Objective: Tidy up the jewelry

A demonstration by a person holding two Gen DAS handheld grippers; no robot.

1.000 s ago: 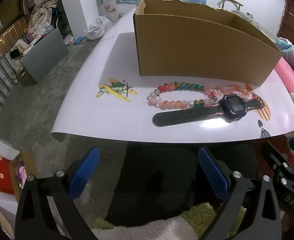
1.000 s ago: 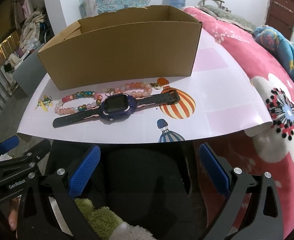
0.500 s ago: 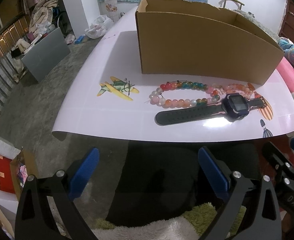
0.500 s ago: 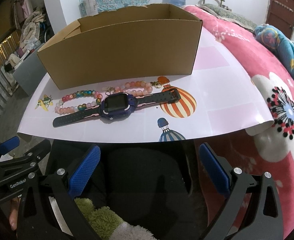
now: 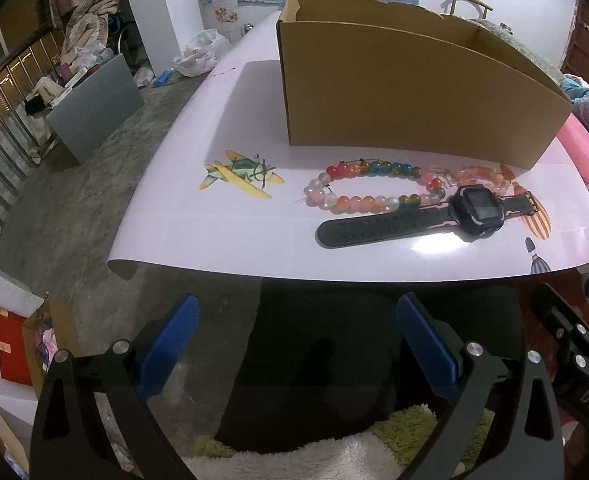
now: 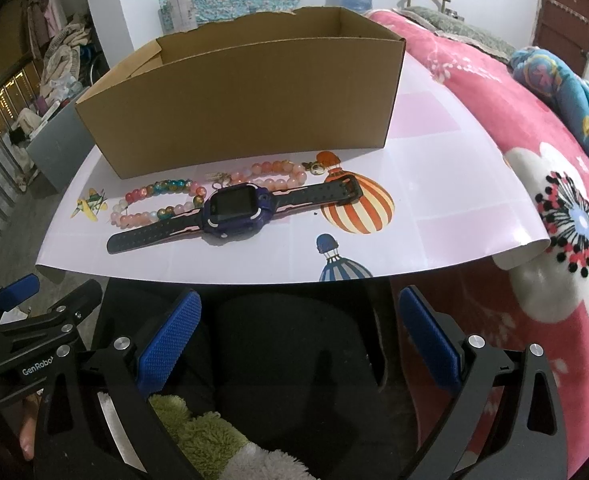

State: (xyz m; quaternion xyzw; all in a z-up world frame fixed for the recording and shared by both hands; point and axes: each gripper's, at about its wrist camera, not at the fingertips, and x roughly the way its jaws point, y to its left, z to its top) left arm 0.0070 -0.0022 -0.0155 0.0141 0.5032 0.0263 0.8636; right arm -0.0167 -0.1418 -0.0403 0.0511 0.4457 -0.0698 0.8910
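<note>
A: Far left of the bench [image 5: 182, 216]?
B: Printed plane [image 5: 241, 174], alone on the white sheet.

A: Then?
B: Multicoloured beads [image 5: 358, 192], looped flat, just in front of the box [image 5: 406, 92]. Touching a second, pinker string [image 6: 274, 172] further right.

A: And the watch [image 6: 236, 210]?
B: Lying flat, straps stretched out left and right, face up. Left strap pressed against the near side of the beads; right strap end resting on the striped balloon print [image 6: 358, 210]. Nearer the bench edge than both strings.

A: Box contents?
B: Open on top, inside hidden from here. Standing behind all three pieces, well back from the near edge.

A: Left gripper [image 5: 296, 342]?
B: Spread wide, holding nothing, hovering below the bench edge, short of the beads.

A: Right gripper [image 6: 300, 330]?
B: Same: spread wide, nothing between the blue pads [image 6: 170, 338], below the edge, roughly in line with the watch. Apart from every piece.

A: Far right?
B: Pink flowered blanket [image 6: 554, 184] beside the bench.
</note>
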